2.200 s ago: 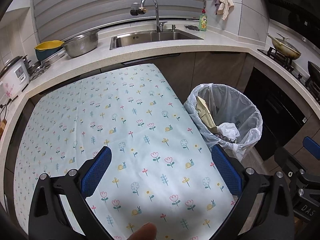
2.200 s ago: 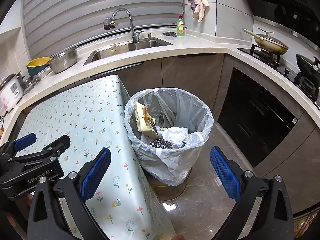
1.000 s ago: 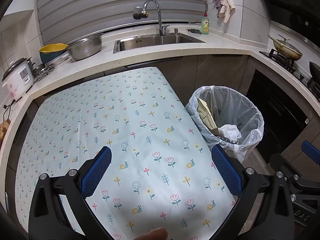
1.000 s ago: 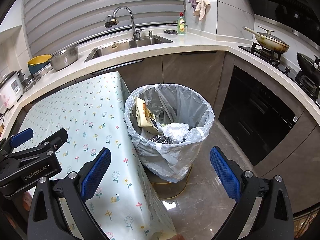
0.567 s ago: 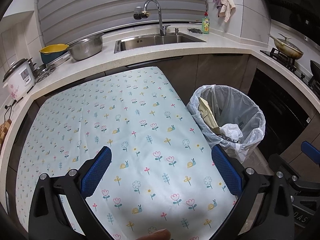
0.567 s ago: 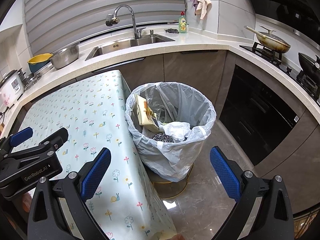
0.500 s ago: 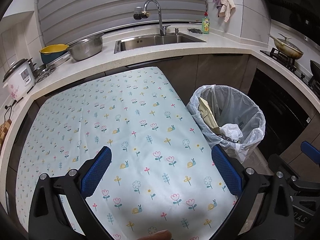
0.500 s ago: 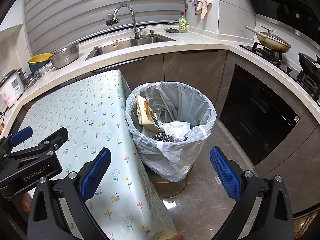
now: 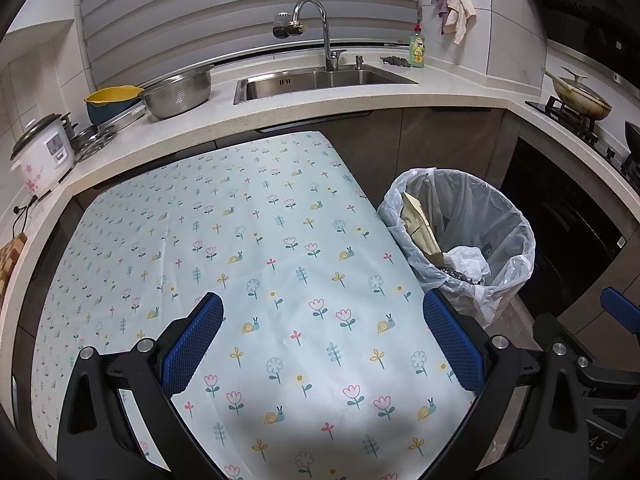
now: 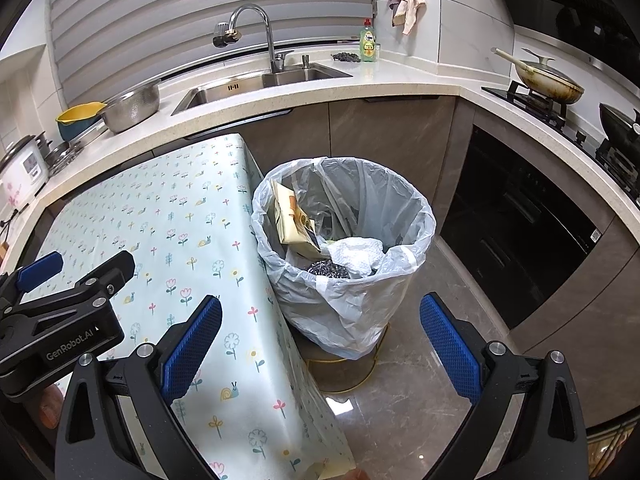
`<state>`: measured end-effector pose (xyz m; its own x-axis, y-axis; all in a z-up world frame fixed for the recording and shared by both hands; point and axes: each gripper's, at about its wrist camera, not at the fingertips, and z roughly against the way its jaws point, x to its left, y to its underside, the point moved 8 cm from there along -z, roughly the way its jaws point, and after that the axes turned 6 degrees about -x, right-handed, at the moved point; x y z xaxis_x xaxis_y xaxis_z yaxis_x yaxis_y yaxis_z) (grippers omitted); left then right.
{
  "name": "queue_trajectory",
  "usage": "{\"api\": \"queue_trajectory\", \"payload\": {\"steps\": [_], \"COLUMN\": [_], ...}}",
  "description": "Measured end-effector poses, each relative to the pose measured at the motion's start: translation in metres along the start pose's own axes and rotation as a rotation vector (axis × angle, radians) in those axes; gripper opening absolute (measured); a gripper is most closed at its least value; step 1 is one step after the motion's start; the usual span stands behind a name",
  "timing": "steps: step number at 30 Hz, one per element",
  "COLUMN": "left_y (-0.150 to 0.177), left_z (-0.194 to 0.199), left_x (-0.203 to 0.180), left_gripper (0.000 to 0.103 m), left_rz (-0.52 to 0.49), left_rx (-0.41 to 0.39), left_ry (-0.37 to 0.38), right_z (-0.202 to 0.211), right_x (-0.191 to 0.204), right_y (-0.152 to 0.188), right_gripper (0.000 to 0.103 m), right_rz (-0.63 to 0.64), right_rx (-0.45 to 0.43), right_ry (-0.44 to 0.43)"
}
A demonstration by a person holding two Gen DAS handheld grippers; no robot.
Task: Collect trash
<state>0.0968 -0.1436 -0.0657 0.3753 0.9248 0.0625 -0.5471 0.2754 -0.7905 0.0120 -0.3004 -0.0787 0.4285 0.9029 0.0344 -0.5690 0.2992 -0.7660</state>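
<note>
Both grippers empty: left gripper [image 9: 322, 340] and right gripper [image 10: 320, 338] hover with fingers released. Since two seconds ago, little has changed beyond slight camera drift. Bench [image 9: 248, 240] bears no visible trash. Trash bin [image 10: 400, 280], beside the bench's right edge, holds cardboard packaging [image 10: 292, 216], crumpled white plastic [image 10: 356, 254] and a steel scourer [image 10: 326, 270]. Collection appears complete.

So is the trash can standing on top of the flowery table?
No, the trash can stands on the floor beside the table, close against the edge of its flowery cloth.
</note>
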Motion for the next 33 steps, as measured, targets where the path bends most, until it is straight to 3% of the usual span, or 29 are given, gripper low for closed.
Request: {"api": "queue_trajectory", "payload": {"steps": [33], "left_y": [0.0010], "left_z": [0.0000], "left_x": [-0.0046], "left_gripper": [0.096], "left_rz": [-0.027], "left_rx": [-0.007], "left_ry": [0.012], "right_z": [-0.0063], "right_x": [-0.0053], "right_y": [0.0039], "right_gripper": [0.096], "right_rz": [-0.024], "right_rx": [0.014], "right_ry": [-0.007]}}
